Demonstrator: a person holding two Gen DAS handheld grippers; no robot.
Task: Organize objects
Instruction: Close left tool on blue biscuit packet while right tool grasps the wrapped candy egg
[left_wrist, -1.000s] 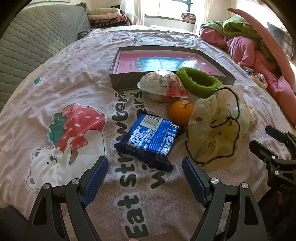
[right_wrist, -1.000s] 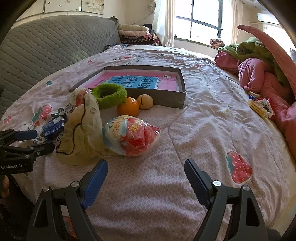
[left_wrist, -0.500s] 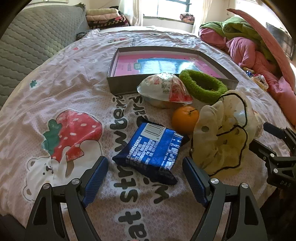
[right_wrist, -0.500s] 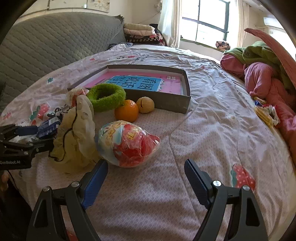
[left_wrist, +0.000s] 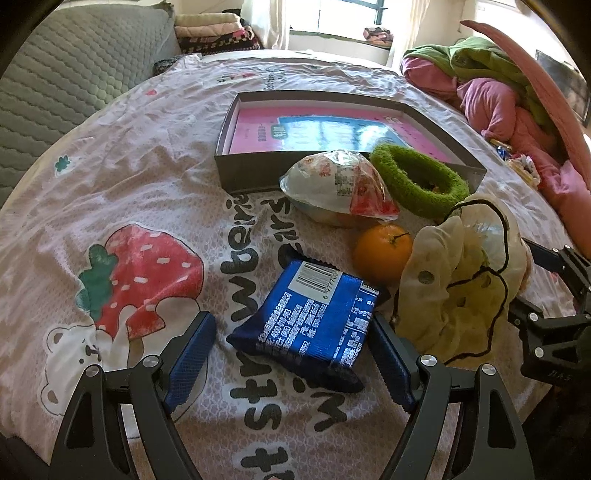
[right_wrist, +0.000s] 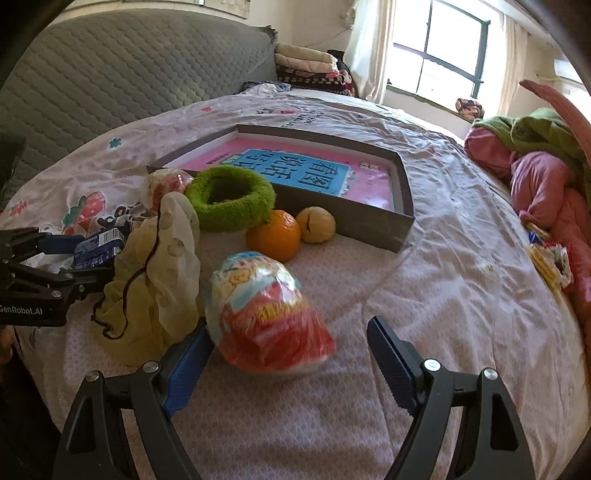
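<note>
A blue snack packet (left_wrist: 310, 325) lies flat on the bedsheet, its near end between the fingers of my open left gripper (left_wrist: 291, 354). My open right gripper (right_wrist: 288, 354) straddles a wrapped red-and-white egg-shaped snack (right_wrist: 266, 314). Behind them sit an orange (left_wrist: 382, 253) (right_wrist: 273, 236), a second wrapped snack (left_wrist: 340, 188), a green fuzzy ring (left_wrist: 417, 181) (right_wrist: 231, 197), a cream scrunchie (left_wrist: 461, 288) (right_wrist: 155, 273) and a small yellow ball (right_wrist: 316, 224). A grey box (left_wrist: 240, 177) (right_wrist: 369, 221) with a pink book inside lies beyond.
Everything rests on a bed with a strawberry-print sheet (left_wrist: 129, 273). A grey quilted headboard (right_wrist: 110, 70) stands at the left. Pink and green bedding (left_wrist: 509, 103) is piled at the right, with small wrapped items (right_wrist: 546, 258) near it.
Both grippers have moved forward. The blue packet now lies between the left fingers and the wrapped egg snack between the right fingers. Both stay open.
</note>
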